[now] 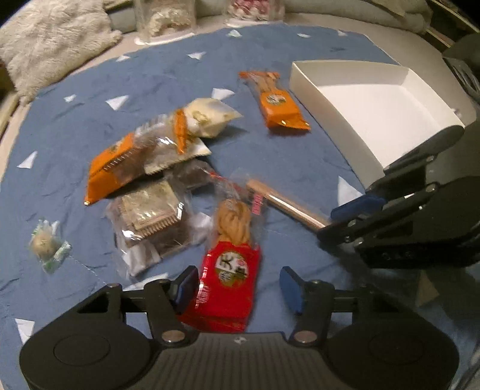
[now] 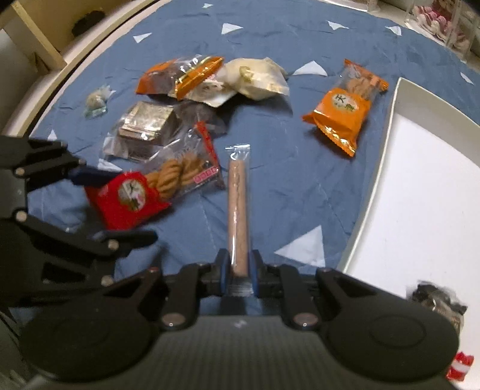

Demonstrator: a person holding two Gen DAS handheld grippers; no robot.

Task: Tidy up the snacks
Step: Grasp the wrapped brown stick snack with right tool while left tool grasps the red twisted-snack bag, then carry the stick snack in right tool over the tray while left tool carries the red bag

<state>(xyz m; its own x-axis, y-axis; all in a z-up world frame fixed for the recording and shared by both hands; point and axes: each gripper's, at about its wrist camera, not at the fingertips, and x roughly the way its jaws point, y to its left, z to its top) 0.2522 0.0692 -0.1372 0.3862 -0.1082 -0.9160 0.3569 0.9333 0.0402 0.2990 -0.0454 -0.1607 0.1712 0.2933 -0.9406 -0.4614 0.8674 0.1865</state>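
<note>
The right gripper (image 2: 239, 271) is pinching the near end of a long brown stick snack (image 2: 237, 207) in a clear wrapper, its blue pads clenched on both sides of it, while the rest of the stick is lying stretched away across the blue cloth (image 2: 270, 36). The left gripper (image 1: 237, 288) is straddling a red packet (image 1: 229, 285) holding a twisted dough snack; the left blue pad is sitting against the packet's edge, the right pad is standing clear of it, so the jaws are not yet gripping. In the right wrist view the same red packet (image 2: 129, 198) is lying just left of the stick, with the left gripper's dark fingers reaching in from the side. Just beyond it, a clear bag of dark square biscuits (image 1: 150, 216) is resting on the cloth, and a small green-wrapped sweet (image 1: 48, 243) is lying apart to the left. Further out, an orange packet (image 1: 112, 165) is leaning in a heap with a pale cream pouch (image 1: 210, 117). Another orange packet (image 1: 276, 102) is lying alone, near the white box (image 1: 339, 117), which is sitting open at the right edge of the cloth. At the far end, a fluffy cushion (image 1: 54, 39) and clear containers (image 1: 165, 18) are standing beyond the cloth.
</note>
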